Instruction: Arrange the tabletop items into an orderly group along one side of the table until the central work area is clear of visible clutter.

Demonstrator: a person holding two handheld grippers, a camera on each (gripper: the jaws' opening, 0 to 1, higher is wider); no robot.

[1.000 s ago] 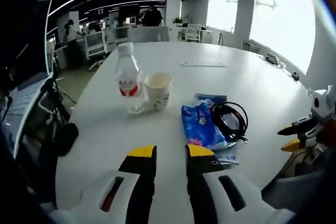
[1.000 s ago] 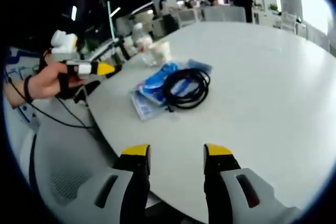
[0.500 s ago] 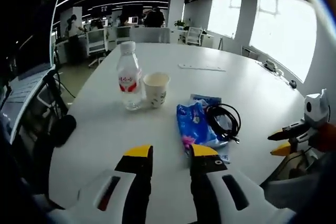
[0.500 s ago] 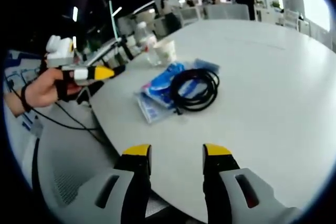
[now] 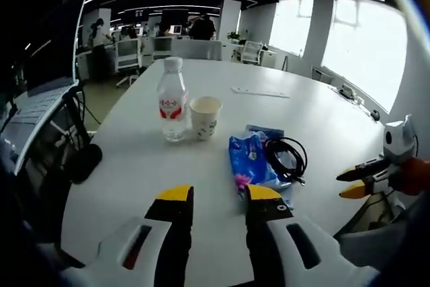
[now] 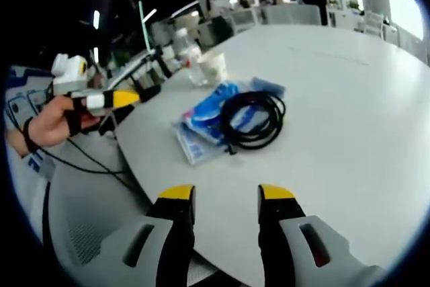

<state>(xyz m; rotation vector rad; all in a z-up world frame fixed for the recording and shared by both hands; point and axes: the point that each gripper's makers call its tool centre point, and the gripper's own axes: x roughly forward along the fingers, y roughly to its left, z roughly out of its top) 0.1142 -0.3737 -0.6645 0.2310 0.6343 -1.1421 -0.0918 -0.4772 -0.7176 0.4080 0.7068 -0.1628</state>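
Sitting on a big white table (image 5: pixel 322 126) are a few things, all near one edge. A water bottle (image 5: pixel 173 101) w/ a red label stands upright. Just beside it, on its right in the left gripper view, stands a paper cup (image 5: pixel 205 117); can't tell if they touch. Closer to the camera lies a blue packet (image 5: pixel 246 160), flat on the table. A black cable (image 5: pixel 288 158) is coiled in a loop, partly on the packet & partly on a thin blue booklet (image 5: pixel 269 130) under both.

Left gripper (image 5: pixel 215 194) is low in its own view, over the near table edge, just short of the packet. Its yellow-tipped jaws are a little apart w/ nothing between them. In the right gripper view it comes in from the left, held by a hand (image 6: pixel 47 123) w/ a black strap at the wrist, out past the table edge.

Right gripper (image 6: pixel 219 193) is over the table edge too, jaws apart & holding nothing. The cable loop & packet lie ahead of it; bottle & cup stand farther back. In the left gripper view its yellow tips show at the far right, off the table.

Office chairs (image 5: pixel 127 52) & desks sit far behind, w/ bright windows (image 5: pixel 356 38) on one side.
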